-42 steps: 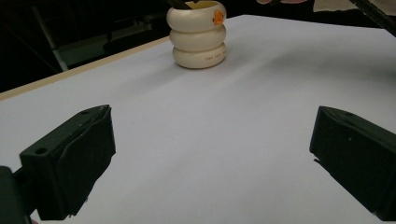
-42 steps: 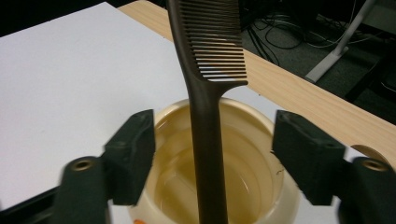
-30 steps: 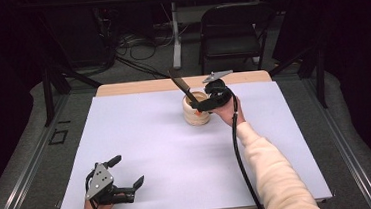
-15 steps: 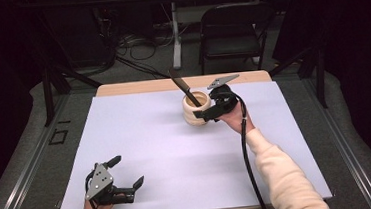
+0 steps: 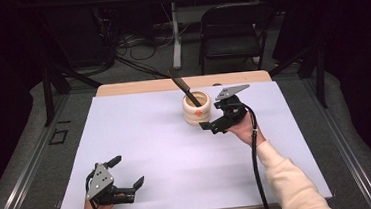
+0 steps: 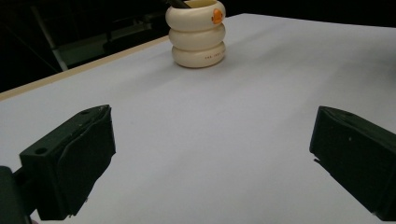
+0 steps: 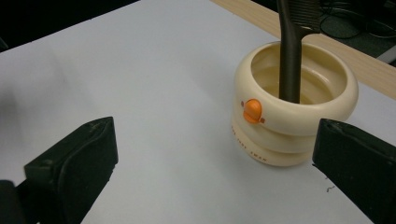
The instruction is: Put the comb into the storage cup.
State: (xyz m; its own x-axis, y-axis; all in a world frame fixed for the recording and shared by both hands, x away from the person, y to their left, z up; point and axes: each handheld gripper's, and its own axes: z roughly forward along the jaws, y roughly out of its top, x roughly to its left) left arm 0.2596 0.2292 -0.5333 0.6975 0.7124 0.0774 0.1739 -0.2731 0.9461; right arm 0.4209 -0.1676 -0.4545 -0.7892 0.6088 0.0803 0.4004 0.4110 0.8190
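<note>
Resting with jaws apart near the table's (image 5: 141,138) near-left corner, left gripper (image 5: 121,178); farther on, backing off wide open and empty, right gripper (image 5: 214,125), leaving comb (image 5: 184,88) standing in cream holder (image 5: 197,108) toward the far edge—placement seemingly done.

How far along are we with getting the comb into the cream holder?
Done, by the look of it: the dark comb stands tilted inside the cream ringed holder. In hand: nothing. The right gripper sits beside the holder with jaws open and nothing between them. The left gripper rests open near the table's front edge. Nothing left that I can see.
</note>
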